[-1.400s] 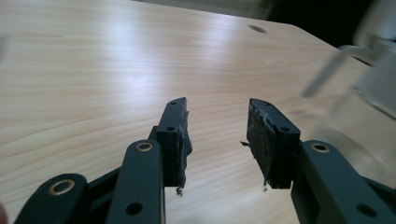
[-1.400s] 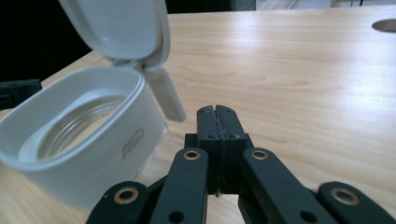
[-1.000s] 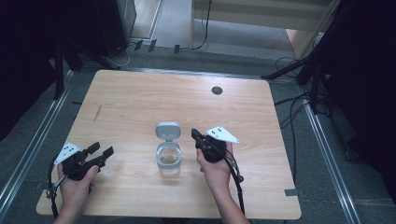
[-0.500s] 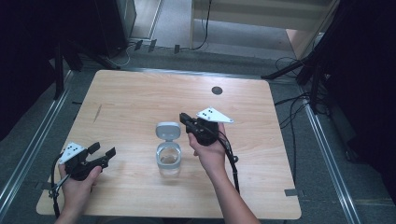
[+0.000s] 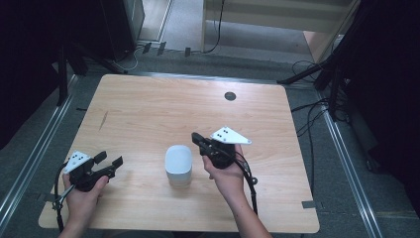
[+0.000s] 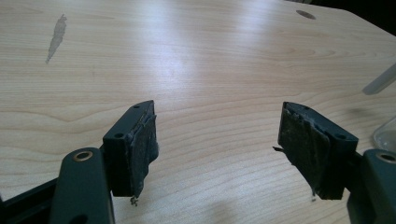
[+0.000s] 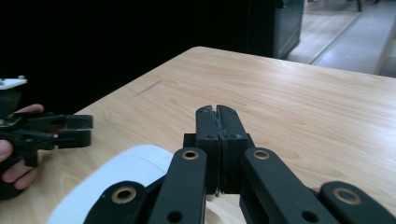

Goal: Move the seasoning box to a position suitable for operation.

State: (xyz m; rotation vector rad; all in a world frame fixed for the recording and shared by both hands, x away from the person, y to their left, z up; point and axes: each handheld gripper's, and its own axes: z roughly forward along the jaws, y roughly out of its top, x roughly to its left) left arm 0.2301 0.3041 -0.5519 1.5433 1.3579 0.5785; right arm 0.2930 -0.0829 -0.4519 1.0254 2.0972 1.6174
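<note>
A small clear container (image 5: 178, 168) with its white lid (image 5: 178, 159) on stands near the front middle of the wooden table (image 5: 148, 109). Just to its right the right gripper (image 5: 198, 140) hovers, jaws pressed together on nothing. Well off to the left, the left gripper (image 5: 110, 159) rests low — jaws spread wide, empty.

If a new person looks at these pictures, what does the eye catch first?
First, the white-lidded container standing at the table's front middle. The right hand-held gripper, jaws shut, sits just right of it, while the left hand-held gripper rests open near the front left.
</note>
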